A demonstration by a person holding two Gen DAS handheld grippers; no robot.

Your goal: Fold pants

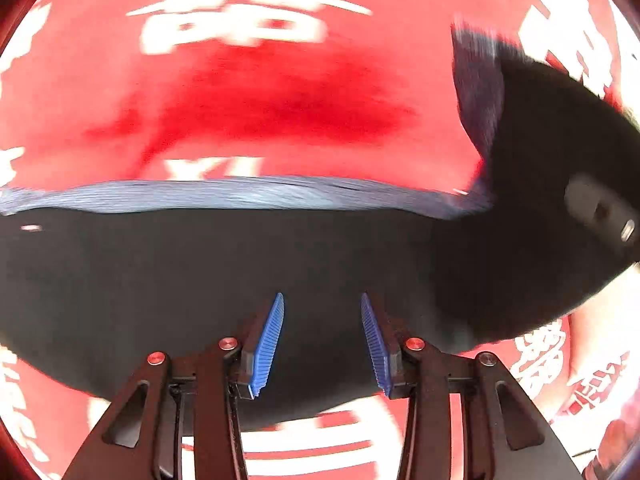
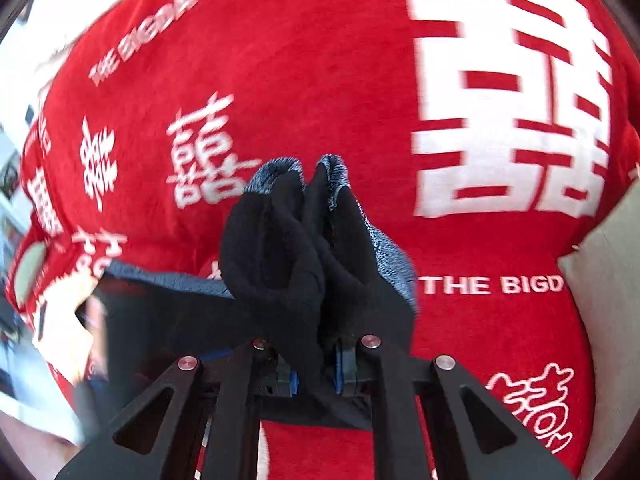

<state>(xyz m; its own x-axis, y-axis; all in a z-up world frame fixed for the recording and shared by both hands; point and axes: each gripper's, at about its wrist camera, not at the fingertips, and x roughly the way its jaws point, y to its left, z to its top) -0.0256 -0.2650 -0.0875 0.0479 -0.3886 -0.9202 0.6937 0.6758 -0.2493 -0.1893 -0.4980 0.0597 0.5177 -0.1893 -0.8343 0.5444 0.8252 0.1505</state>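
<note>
Black pants [image 1: 200, 280] with a grey-blue ribbed band [image 1: 240, 194] lie across a red blanket. My left gripper [image 1: 322, 298] hovers above the black cloth, open; its blue pads [image 1: 270, 344] stand apart and nothing is pinched between them. At the right of the left wrist view, part of the pants [image 1: 540, 140] is lifted off the blanket. My right gripper [image 2: 316, 376] is shut on a bunched fold of the pants [image 2: 288, 248]. The fold rises from the jaws and hides the fingertips, and grey-blue ribbing [image 2: 276, 172] shows at its top.
The red blanket [image 2: 320, 80] with white characters and lettering covers the whole surface. A beige cushion [image 2: 608, 280] lies at its right edge. A dark device [image 1: 600, 208] sits beside the lifted cloth. The left edge of the right wrist view is blurred.
</note>
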